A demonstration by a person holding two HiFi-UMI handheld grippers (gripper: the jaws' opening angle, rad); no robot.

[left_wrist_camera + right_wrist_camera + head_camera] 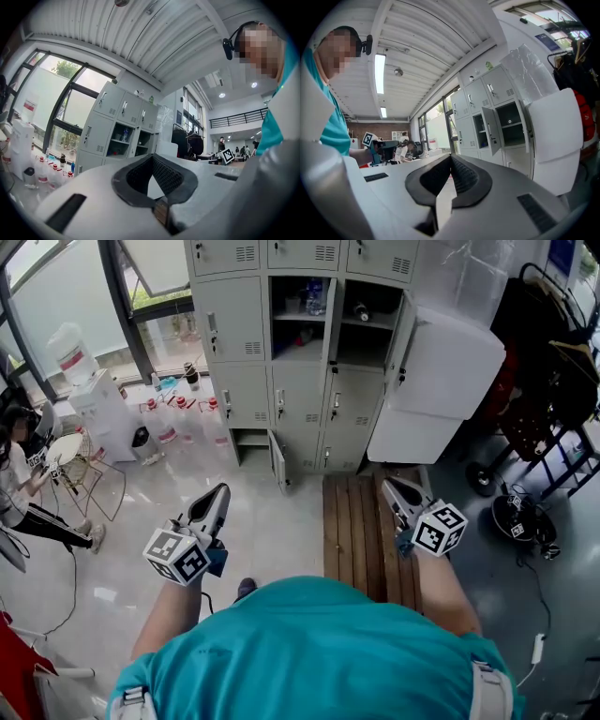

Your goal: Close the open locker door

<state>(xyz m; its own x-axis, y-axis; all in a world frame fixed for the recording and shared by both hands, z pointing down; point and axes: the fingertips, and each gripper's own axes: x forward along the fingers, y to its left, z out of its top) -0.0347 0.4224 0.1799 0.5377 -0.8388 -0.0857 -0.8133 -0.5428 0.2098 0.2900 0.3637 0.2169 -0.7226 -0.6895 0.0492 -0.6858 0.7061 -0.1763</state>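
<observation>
A grey bank of lockers (246,334) stands ahead across the floor. Two upper compartments are open: the middle one (300,310) holds a bottle, and its door (331,306) stands ajar. The one to its right (366,329) has its door (404,334) swung out. Low down, a small door (278,462) also hangs open. My left gripper (221,489) (151,157) and right gripper (388,483) (451,157) are held level in front of me, both shut and empty, well short of the lockers (117,126) (487,122).
Large white panels (441,371) lean against the lockers' right side. A slatted wooden bench (361,540) lies on the floor ahead of my right hand. Water jugs (178,413) and a dispenser (98,395) stand at the left, near a seated person (23,488). A loaded rack (548,399) is at the right.
</observation>
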